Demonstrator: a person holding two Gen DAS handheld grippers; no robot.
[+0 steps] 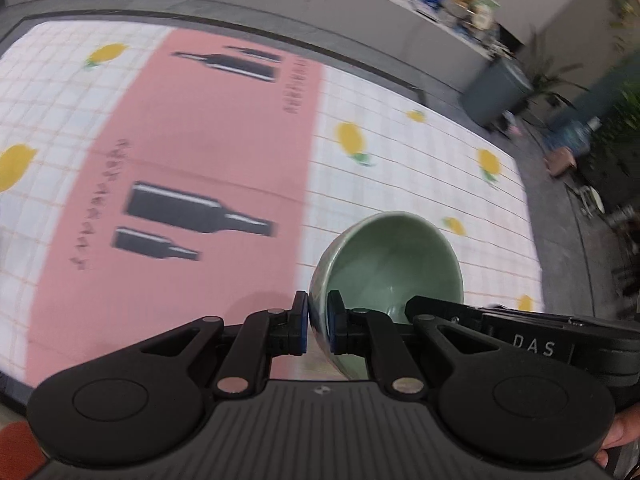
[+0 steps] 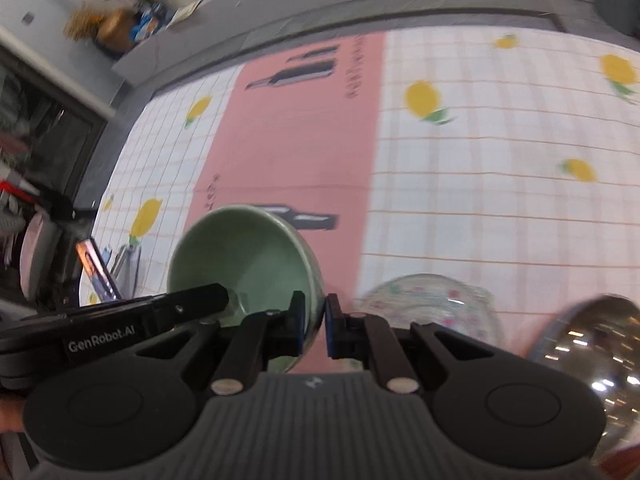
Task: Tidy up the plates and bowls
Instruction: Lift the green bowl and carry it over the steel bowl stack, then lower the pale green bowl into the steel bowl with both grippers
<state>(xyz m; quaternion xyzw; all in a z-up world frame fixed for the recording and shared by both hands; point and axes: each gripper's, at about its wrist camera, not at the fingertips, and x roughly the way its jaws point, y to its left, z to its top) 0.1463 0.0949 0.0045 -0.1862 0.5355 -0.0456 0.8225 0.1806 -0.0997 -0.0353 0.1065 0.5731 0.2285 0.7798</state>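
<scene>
Two wrist fisheyes, each looking steeply down along its gripper, close over the tablecloth (image 1: 400, 152), both sharing the green bowl (image 1: 394, 264).

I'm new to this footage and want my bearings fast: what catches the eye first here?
A pale green bowl held in the air, tilted, with both tongs pinching its rim: the left tongs on one side, the right tongs on the opposite. Beneath lies a lemon-print tablecloth with a pink stripe. Low in the right wrist view sit a clear patterned glass dish and a shiny steel bowl.
</scene>
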